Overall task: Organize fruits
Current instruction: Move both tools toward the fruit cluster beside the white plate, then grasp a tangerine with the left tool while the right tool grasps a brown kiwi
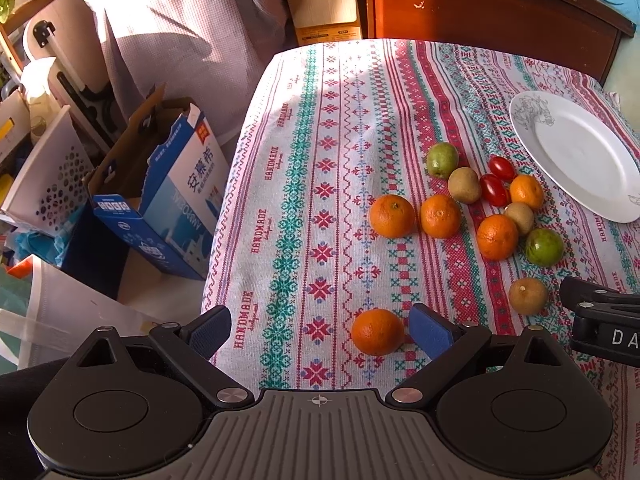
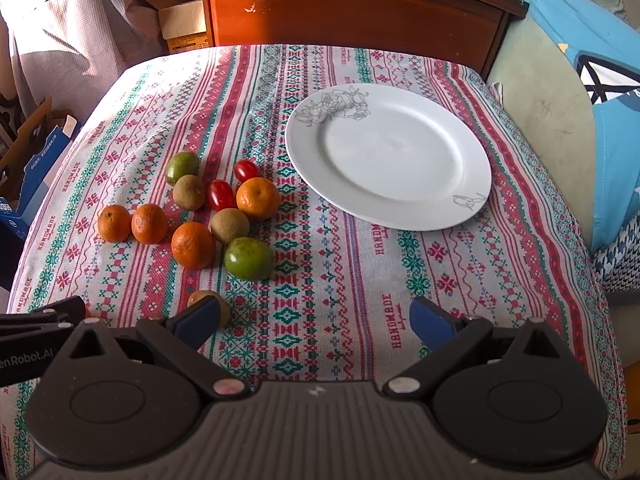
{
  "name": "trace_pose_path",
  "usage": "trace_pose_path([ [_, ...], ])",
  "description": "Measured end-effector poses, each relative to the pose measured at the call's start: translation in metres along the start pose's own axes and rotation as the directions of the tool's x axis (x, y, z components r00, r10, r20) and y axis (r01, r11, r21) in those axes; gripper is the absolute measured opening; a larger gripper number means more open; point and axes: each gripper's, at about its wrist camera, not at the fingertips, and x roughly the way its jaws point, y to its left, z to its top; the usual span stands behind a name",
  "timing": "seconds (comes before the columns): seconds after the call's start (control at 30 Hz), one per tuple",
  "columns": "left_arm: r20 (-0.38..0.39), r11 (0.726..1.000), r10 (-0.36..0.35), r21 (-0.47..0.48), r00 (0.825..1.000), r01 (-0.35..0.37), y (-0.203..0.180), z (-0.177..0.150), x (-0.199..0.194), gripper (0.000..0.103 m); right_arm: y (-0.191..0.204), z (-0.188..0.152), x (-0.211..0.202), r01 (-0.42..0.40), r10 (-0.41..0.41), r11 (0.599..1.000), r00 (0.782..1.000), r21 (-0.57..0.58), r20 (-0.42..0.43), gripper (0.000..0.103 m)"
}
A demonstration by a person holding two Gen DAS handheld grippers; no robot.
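Left hand-held gripper [image 1: 320,330] spread wide, orange [image 1: 377,331] beside right pad; right hand-held gripper [image 2: 316,320] wide, empty.

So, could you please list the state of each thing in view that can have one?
Left gripper: open, holding nothing.
Right gripper: open, holding nothing.
Plate: empty, flat on the tablecloth.
Blue carton: flaps open, on the floor.
Nearest orange: loose, beside the left gripper's right finger.

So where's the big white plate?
The white plate sits empty on the tablecloth in the right wrist view, right of the fruit pile, nearest one orange.
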Motion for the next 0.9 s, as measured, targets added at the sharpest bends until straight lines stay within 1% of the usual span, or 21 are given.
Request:
trace_pose_path([
  [0.17, 0.001, 1.000, -0.015, -0.016, 1.000, 0.015, 0.003, 0.000, 0.000, 0.097, -0.003, -0.002, 0.000, -0.006, 0.006, 1.000, 1.000, -0.001, 0.004, 0.099],
  [0.37, 0.023, 0.999, -0.029, -0.034, 0.999, 0.029, 0.008, -0.003, -0.001, 0.097, -0.014, -0.009, -0.008, -0.069, 0.069, 0.998, 0.997, 0.000, 0.037, 0.097],
  [0.43, 0.028, 0.999, -0.033, -0.042, 0.999, 0.034, 0.011, -0.006, -0.001, 0.097, -0.021, -0.014, -0.011, -0.106, 0.105, 0.994, 0.993, 0.001, 0.047, 0.096],
  [0.53, 0.032, 0.998, -0.040, -0.048, 0.999, 0.042, 0.015, -0.012, -0.001, 0.096, -0.034, -0.023, -0.013, -0.183, 0.181, 0.983, 0.982, 0.029, 0.043, 0.091],
  [0.6, 0.038, 0.998, -0.043, -0.050, 0.998, 0.045, 0.017, -0.016, -0.002, 0.096, -0.039, -0.030, -0.015, -0.216, 0.214, 0.976, 0.975, 0.028, 0.051, 0.089],
  [0.77, 0.047, 0.997, -0.062, -0.047, 0.997, 0.065, 0.021, -0.026, -0.002, 0.096, -0.042, -0.042, -0.016, -0.254, 0.252, 0.967, 0.965, 0.016, 0.070, 0.087],
  [0.87, 0.064, 0.995, -0.088, -0.038, 0.994, 0.091, 0.022, -0.032, -0.005, 0.095, -0.041, -0.045, -0.016, -0.290, 0.286, 0.957, 0.954, 0.029, 0.093, 0.087],
  [0.9, 0.072, 0.995, -0.091, -0.035, 0.993, 0.094, 0.023, -0.034, -0.006, 0.095, -0.040, -0.046, -0.016, -0.304, 0.300, 0.952, 0.949, 0.035, 0.093, 0.085],
])
